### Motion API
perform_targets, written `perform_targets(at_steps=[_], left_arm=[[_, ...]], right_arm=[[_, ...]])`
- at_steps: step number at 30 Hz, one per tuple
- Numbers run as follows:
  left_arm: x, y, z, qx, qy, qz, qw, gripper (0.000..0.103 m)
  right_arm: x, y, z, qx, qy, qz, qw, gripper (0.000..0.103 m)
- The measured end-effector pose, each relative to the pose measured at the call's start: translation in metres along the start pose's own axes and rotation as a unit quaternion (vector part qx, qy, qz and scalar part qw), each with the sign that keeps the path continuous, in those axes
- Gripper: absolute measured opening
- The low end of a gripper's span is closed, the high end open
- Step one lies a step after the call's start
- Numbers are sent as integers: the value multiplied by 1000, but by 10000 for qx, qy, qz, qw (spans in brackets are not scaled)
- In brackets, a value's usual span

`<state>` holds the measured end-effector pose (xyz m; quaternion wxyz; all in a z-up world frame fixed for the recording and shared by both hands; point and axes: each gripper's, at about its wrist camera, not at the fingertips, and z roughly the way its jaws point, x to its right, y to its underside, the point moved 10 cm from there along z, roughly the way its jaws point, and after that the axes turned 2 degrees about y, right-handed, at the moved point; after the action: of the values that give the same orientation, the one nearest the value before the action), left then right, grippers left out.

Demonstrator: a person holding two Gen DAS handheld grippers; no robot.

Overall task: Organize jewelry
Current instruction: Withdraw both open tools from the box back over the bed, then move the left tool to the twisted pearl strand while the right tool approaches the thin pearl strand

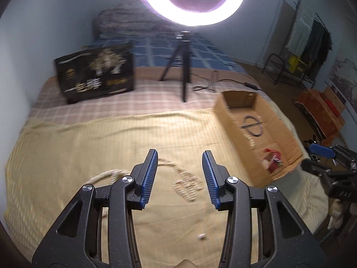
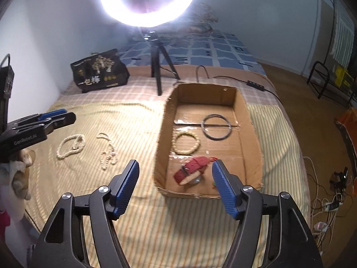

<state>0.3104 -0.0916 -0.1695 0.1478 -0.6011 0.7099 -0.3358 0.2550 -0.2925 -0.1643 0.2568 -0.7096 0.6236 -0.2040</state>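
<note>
Both the left gripper and the right gripper hang with jaws apart, holding nothing. Two cream beaded necklaces lie on the yellow striped bedspread, beside the open cardboard box holding a cream bead bracelet, dark metal bangle and red strap watch.

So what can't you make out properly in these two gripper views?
- Left wrist view: bead necklaces on the bedspread are motion-blurred, and the left gripper covers part of one.
- Left wrist view: a tiny pale object is too small to identify.
- Right wrist view: the right gripper hides part of the red watch in the cardboard box.
</note>
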Motion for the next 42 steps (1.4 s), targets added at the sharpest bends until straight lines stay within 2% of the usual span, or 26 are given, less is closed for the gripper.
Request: perform_targets(at_steps=[11, 18, 33, 42], left_arm=[[-101, 42, -18, -170, -475, -556, 9972, 42], [-136, 68, -16, -349, -569, -794, 9946, 42], [-166, 93, 15, -663, -540, -1013, 9912, 42], [-172, 99, 45, -916, -514, -1007, 9894, 42]], right_arm=[[-56, -1, 11, -176, -390, -366, 9984, 72], [-87, 11, 30, -466, -631, -593, 9952, 72], [-133, 9, 87, -1147, -1058, -820, 9843, 72], [-140, 4, 127, -1386, -1000, -881, 9813, 72]])
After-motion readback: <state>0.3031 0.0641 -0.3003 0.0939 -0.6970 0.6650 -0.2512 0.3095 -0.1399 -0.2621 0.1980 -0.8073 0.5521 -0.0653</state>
